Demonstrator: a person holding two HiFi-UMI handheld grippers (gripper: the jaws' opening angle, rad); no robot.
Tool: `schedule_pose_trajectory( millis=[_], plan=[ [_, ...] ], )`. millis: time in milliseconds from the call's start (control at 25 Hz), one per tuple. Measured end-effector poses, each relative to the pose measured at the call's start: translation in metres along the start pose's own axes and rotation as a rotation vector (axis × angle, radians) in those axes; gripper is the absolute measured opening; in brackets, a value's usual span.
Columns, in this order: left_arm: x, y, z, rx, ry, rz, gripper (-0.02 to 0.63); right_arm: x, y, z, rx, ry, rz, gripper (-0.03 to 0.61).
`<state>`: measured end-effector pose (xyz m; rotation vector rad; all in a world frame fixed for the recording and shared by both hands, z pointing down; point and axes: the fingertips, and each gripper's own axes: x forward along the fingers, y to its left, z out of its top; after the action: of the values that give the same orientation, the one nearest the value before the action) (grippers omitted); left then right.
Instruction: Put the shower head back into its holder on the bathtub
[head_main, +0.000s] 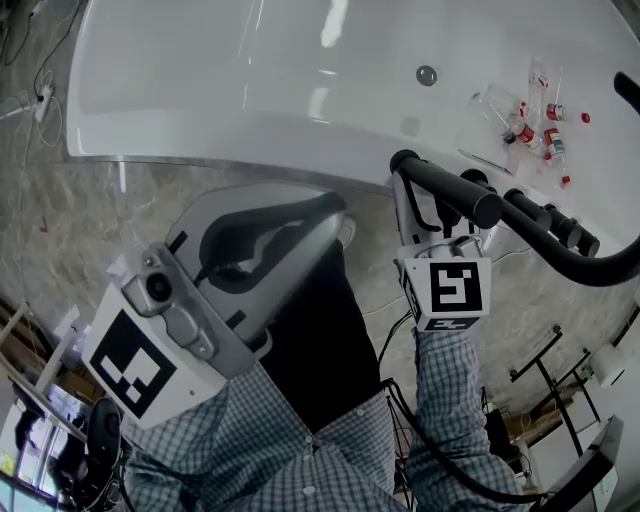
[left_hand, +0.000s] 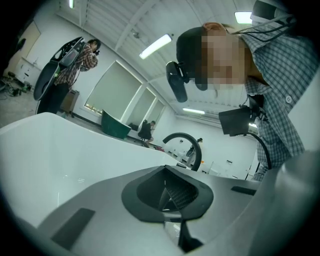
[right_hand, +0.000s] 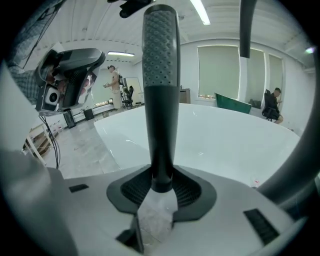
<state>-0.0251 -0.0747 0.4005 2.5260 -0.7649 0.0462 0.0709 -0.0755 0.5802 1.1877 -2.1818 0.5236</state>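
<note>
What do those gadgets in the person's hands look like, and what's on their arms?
The left gripper and right gripper are chunky grey shells with black ribbed pads lining the jaws. Each carries a cube of black-and-white square markers. The sleeves are blue-and-white check, and a black cable runs beside the right one.

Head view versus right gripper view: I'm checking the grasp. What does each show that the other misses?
Only the head view shows the bathtub's drain and the red-capped bottles on its rim. Only the right gripper view shows the right gripper's fingers clamped on the black shower head's narrow end. Both show that shower head and the white bathtub.
</note>
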Motion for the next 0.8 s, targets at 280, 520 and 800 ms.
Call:
schedule_pose_trajectory(
  millis=[280,520,800],
  plan=[
    [0.0039,0.0009,-0.0082,-0.014,0.004,0.003,0.008,0.0035,-0.0014,0.0012,-0.016,-0.027,-0.003,0.129],
    [0.0038,-0.0024,-0.0078,-0.013,-0.004,0.004,0.008,0.0011,-0.0012,-0.002,0.038,-0.039,0.012,0.129],
    [0.0044,-0.0076,-0.0096,-0.01,0.002,0.004,0.008,-0.0037,0.0035,-0.0074,0.061,-0.027,0.039,0.129]
  ],
)
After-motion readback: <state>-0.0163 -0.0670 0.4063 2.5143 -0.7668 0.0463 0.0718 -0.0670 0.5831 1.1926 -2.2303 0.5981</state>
